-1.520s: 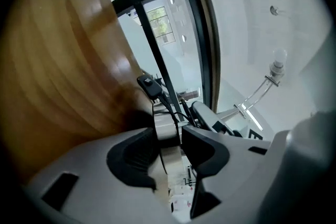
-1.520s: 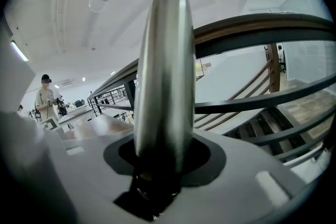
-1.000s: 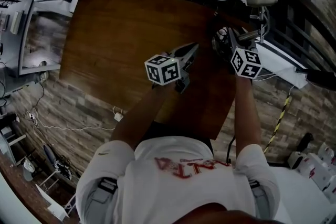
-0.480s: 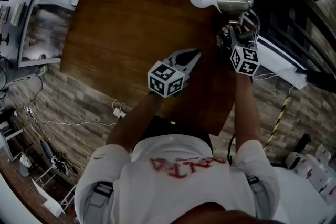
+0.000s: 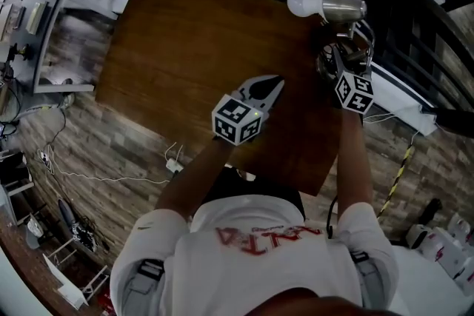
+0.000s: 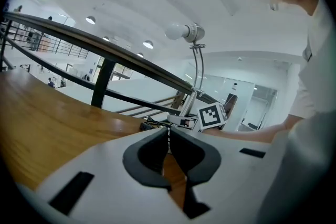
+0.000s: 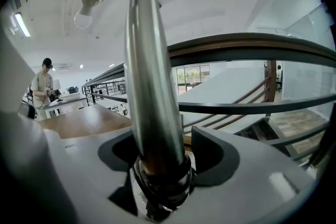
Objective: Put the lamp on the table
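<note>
The slim brushed-metal lamp with a bare white bulb [image 5: 337, 5] stands at the far right corner of the brown wooden surface [image 5: 185, 48], close to the edge by the dark railing. Its base appears to rest on the wood, though the head view does not show the contact clearly.

The right claw [image 5: 335, 61] is the one at the lamp. In the right gripper view the lamp's polished stem [image 7: 152, 86] rises straight up through the middle of the right claw [image 7: 163, 150], long axis upright and across the jaws. It bends over at the top towards the bulb. The jaws are opening with the stem between them. A gap shows on the right side of the stem, so the claw looks released rather than gripping.

The left claw [image 5: 272, 85] is clenched on nothing and hangs over the middle of the surface, well apart from the lamp, which lies ahead and to its right [image 6: 191, 34].

Judging by this, the placing is nearly done. The next move likely means drawing the right claw straight back off the stem without nudging it, since the lamp is tall and sits near the edge.
</note>
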